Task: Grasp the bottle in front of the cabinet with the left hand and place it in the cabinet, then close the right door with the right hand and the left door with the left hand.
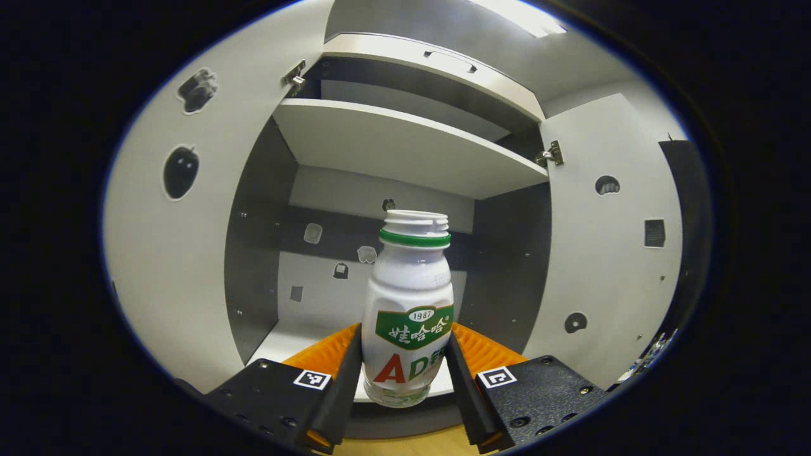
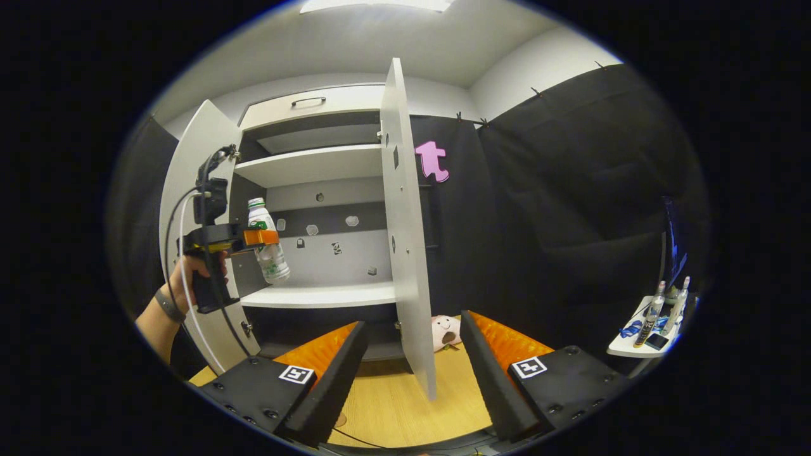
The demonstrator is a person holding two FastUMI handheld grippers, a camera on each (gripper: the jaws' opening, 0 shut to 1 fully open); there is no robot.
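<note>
My left gripper (image 1: 405,370) is shut on a white bottle (image 1: 410,304) with a green neck ring and green label, held upright just above the front of the cabinet's lower shelf (image 1: 298,339). In the right gripper view a hand holds that gripper (image 2: 260,238) with the bottle (image 2: 267,244) tilted slightly, above the lower shelf (image 2: 323,295) at the cabinet's left side. Both doors stand open: the left door (image 1: 165,253) and the right door (image 1: 608,253), whose edge (image 2: 405,253) faces my right gripper (image 2: 412,361). That gripper is open, low over the wooden floor.
An upper shelf (image 1: 405,149) spans the cabinet above the bottle. Small stickers dot the back panel and both doors. A pink plush toy (image 2: 445,330) lies on the floor behind the right door. A small white table (image 2: 646,335) with bottles stands at far right.
</note>
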